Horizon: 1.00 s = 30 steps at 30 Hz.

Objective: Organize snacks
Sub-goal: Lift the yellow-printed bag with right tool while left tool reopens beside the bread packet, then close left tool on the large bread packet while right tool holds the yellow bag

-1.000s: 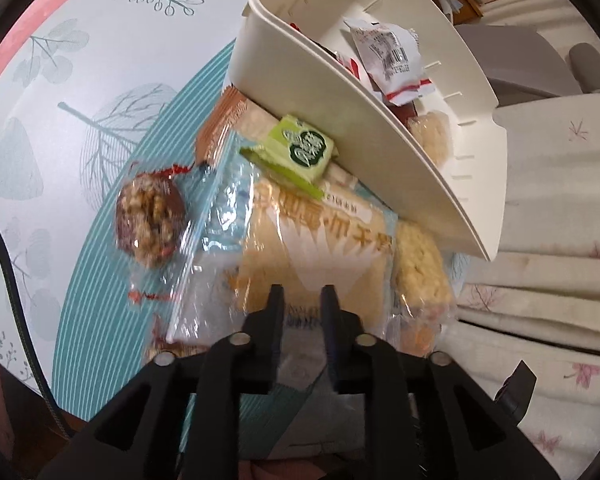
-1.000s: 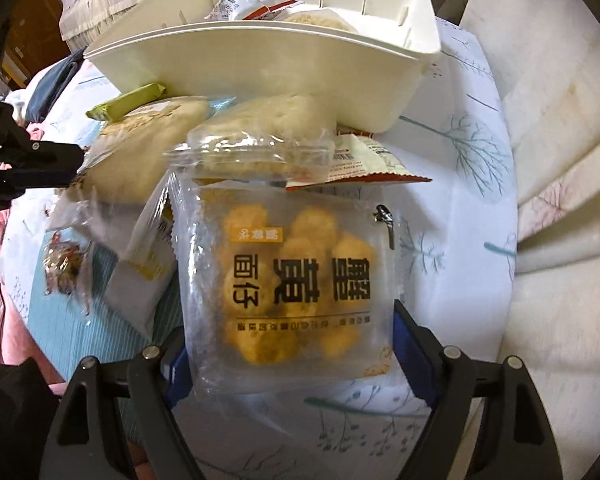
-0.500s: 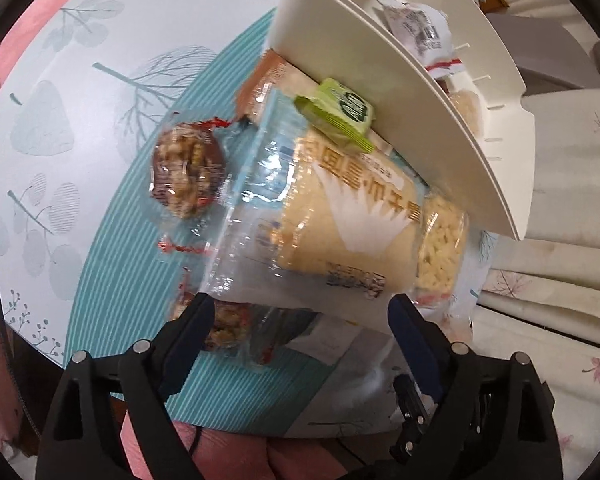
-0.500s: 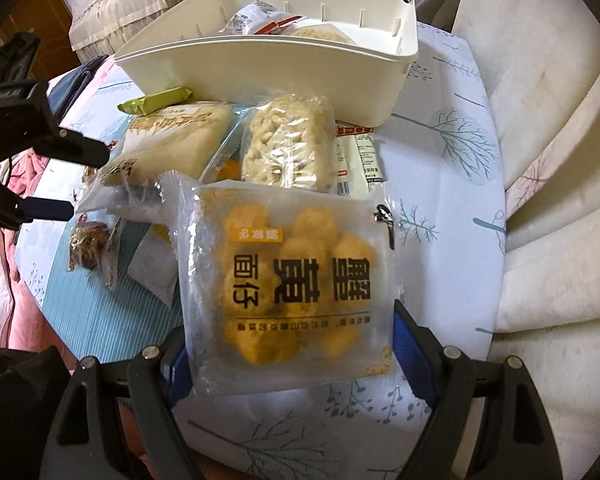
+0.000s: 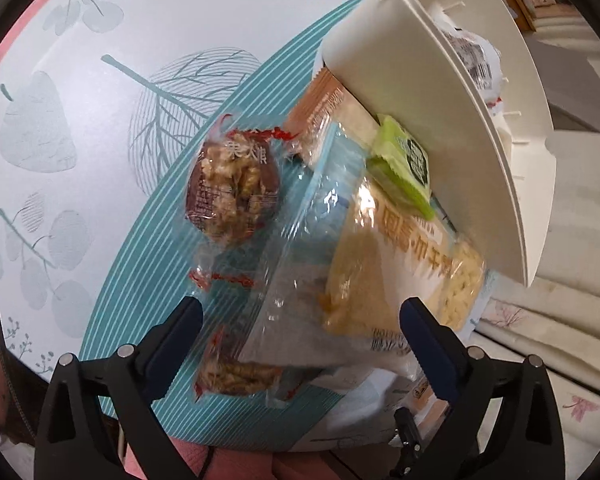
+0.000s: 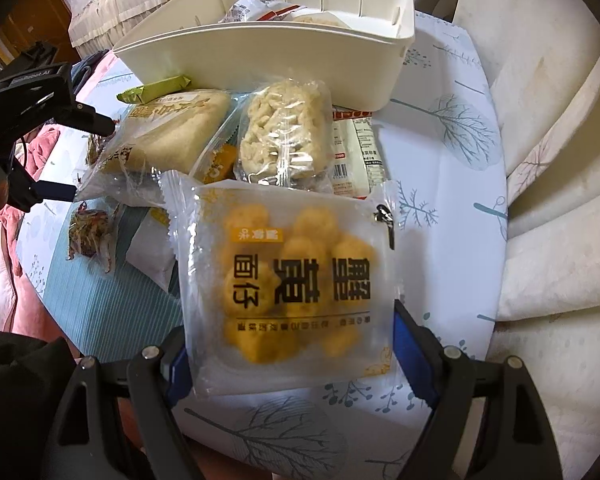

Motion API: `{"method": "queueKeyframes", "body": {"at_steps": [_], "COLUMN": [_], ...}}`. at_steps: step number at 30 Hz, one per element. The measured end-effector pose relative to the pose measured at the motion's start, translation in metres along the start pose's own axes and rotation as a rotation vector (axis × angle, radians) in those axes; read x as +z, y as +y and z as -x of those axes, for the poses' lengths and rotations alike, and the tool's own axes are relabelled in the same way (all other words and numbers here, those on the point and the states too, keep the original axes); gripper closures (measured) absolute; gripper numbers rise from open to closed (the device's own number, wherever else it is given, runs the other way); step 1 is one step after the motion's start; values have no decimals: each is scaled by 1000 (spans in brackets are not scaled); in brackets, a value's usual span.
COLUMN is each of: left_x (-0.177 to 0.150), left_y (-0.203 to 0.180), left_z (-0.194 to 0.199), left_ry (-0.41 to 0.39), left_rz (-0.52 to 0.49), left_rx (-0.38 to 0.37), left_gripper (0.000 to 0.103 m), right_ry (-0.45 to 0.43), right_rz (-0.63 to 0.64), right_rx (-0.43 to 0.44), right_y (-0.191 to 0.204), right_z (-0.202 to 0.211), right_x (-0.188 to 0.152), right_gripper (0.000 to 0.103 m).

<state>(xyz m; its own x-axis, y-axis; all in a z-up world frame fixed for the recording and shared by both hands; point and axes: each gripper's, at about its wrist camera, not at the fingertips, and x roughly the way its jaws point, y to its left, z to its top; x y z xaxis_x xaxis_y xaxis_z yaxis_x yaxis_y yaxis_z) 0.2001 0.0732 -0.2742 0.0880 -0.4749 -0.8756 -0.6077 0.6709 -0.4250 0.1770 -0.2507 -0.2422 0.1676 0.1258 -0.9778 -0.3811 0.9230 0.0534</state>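
My right gripper is shut on a clear packet of yellow puffs and holds it above the table, in front of the white basket. My left gripper is open over the pile of snacks beside the basket; its jaws stand either side of a bread bag. A walnut-date packet, a green wafer packet and a rice crisp packet lie in the pile. The bread bag also shows in the right wrist view. The basket holds several wrapped snacks.
The round table has a leaf-print cloth with a teal striped band. A cream sofa stands right of the table. A second walnut-date packet lies near my left fingers. A white label packet lies by the basket.
My left gripper has opened and let go of the bread bag, then drawn back and left. My right gripper has lifted the yellow puff packet up and back from the pile.
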Motion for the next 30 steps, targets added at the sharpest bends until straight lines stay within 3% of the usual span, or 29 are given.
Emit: {"method": "queueKeyframes", "body": {"at_steps": [8,12,14,18,25,30], "left_x": [14,17,18,15,3,-2], "left_y": [8,5,1,7,9,-2], "left_z": [-11,-15,-17,-19,-3,12], "left_ry": [56,74,82,98,51,13], "left_rz": [28,31,47,94,125,83], "left_rx": [-74,-77,-79,-117,-183,-181], "left_gripper": [5,14,25,35,73,80], "right_ry": [28,41,46,53,49,31], "right_rz": [-7,-13,-14,-16,-12,-13], "right_rx": [0,-1,0,0,-2,-8], "right_y": [-3,-3,-4,-1,2,4], "right_z": [-9,-13,-15,-17,-16,-10], "right_x": [9,12,14,16,17,15], "right_gripper": [19,19,19,19,19,19]}}
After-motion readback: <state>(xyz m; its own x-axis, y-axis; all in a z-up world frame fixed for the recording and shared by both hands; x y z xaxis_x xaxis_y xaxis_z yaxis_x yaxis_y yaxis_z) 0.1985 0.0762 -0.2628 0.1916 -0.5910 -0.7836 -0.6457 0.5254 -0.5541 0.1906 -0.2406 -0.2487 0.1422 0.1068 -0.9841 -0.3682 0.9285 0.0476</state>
